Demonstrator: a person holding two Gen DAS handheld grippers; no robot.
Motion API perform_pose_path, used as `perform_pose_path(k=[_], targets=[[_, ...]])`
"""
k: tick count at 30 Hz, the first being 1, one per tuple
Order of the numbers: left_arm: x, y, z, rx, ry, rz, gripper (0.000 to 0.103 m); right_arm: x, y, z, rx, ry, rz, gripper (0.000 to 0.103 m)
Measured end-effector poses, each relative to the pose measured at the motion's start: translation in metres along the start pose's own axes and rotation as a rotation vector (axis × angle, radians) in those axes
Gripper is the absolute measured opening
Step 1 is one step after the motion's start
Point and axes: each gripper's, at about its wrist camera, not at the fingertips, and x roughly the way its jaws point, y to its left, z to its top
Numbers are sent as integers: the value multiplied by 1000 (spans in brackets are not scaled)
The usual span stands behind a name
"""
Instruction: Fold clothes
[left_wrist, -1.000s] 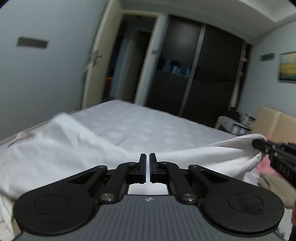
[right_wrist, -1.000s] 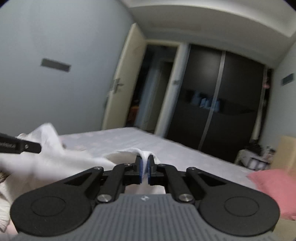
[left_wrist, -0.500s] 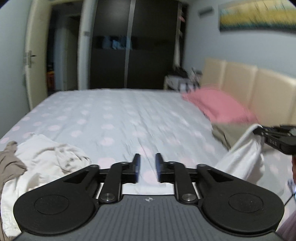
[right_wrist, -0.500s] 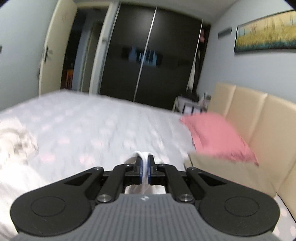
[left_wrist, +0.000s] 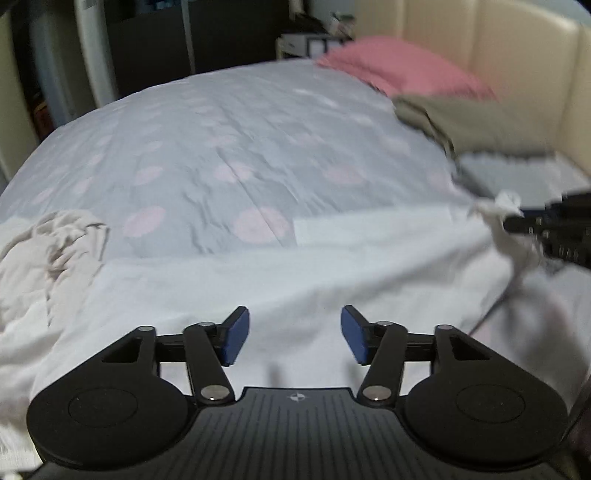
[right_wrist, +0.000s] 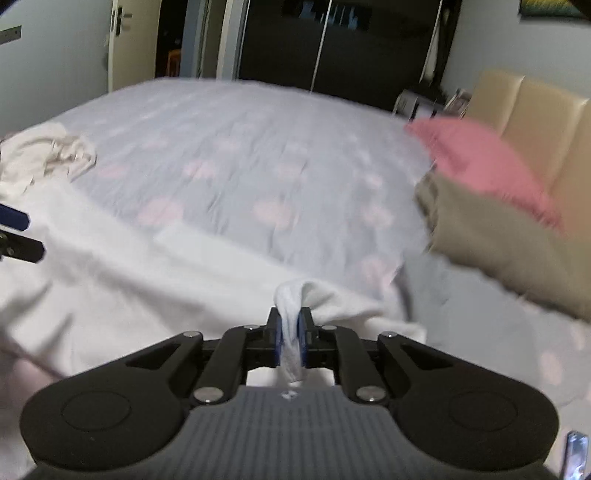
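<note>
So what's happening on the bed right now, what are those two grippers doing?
A person is laying out a white garment on the dotted bedsheet to fold it. The right gripper is shut on a bunched corner of it. The left gripper hangs open above the cloth, holding nothing. A crumpled cream garment lies to the left, with a pink pillow and an olive garment near the headboard.

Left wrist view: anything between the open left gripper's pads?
Only the white garment spread beneath; the left gripper clamps nothing. The right gripper pinches its corner.
</note>
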Motion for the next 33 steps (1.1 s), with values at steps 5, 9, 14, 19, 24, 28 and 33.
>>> perform_pose_path(k=[5,9,14,19,24,28,33], targets=[[29,-5,-14,75,83,29,67,18,-11,-22,66,90,67,13],[52,0,-26,136,127,92,77,22,-14,-21,84,101,90,13],[63,6,-25,60,165,78,77,26,-13,-17,75,107,98,15],[60,-1,-21,85,195,-11,25,24,-13,-16,85,114,119,23],[54,-15,-23,135,215,-59,0,17,-9,-15,72,106,125,28],[44,-19,-30,112,229,-130,0,9,-8,-13,67,83,117,32],[26,-26,-38,124,212,-143,0,-2,-5,-9,65,53,125,35]])
